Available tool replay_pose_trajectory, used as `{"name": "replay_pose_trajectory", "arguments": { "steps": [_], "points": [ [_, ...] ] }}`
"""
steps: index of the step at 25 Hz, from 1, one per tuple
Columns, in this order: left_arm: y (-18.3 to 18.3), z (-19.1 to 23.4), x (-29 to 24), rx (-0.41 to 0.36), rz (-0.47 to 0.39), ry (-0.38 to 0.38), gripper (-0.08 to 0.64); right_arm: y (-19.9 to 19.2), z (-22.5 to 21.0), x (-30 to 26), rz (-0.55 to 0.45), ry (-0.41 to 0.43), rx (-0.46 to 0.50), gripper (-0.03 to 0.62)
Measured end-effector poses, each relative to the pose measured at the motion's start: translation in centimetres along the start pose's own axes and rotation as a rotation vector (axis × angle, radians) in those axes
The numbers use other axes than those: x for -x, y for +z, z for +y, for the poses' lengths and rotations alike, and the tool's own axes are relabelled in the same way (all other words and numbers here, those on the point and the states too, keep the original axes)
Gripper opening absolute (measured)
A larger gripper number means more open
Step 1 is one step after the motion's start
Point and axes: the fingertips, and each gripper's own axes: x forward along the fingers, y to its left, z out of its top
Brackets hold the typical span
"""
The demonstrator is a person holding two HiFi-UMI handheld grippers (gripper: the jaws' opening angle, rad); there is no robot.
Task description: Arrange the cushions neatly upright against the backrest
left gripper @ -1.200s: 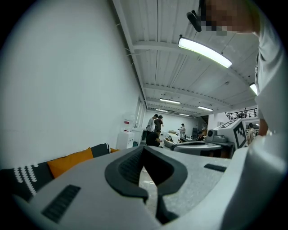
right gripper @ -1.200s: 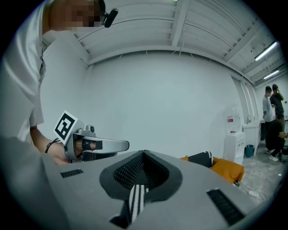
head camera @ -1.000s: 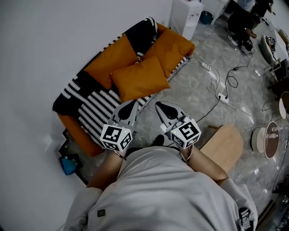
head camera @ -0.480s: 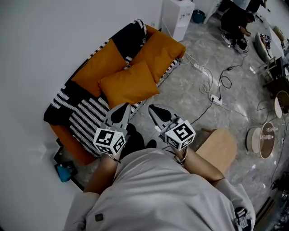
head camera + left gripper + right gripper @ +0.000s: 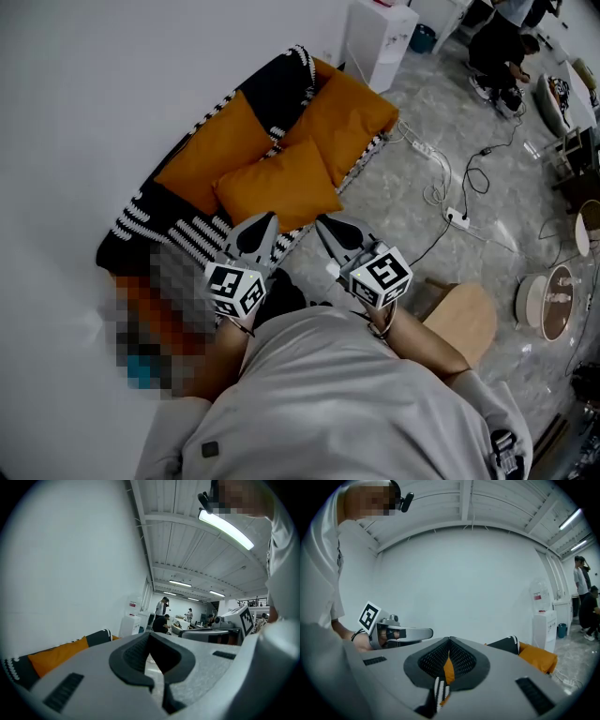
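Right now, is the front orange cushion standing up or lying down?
Lying down. The square orange fabric cushion lies flat on the striped sofa seat, its broad face up.

Three orange cushions (image 5: pixel 277 184) and one sofa draped in black-and-white stripes (image 5: pixel 141 217). The left gripper (image 5: pixel 270 217) and right gripper (image 5: pixel 321 221) make two (each bears one marker cube (image 5: pixel 234 289), so two cubes). On the floor: two power strips (image 5: pixel 419 147) and one wooden stool (image 5: pixel 461 321). One white water dispenser (image 5: pixel 378 37) completes the count nearby. Across the hall, three people (image 5: pixel 162 607) can be counted; any others are too small to tell.
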Motion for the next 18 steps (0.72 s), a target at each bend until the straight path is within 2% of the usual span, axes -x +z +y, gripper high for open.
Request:
{"name": "replay_pose_trajectory", "arguments": {
  "steps": [5,12,18],
  "points": [
    [1.3,5.5,-1.1,0.035,0.003,0.002,0.009,1.3,-2.2,-5.4,0.012,-0.011,0.016,0.026],
    [3.0,12.3,-1.1,0.026,0.009,0.002,0.009,3.5,-3.4,-12.0,0.005,-0.019,0.041,0.025],
    [3.5,16.3,-2.1,0.035,0.02,0.018,0.009,3.2,-4.5,-15.9,0.042,-0.002,0.044,0.026]
  ]
}}
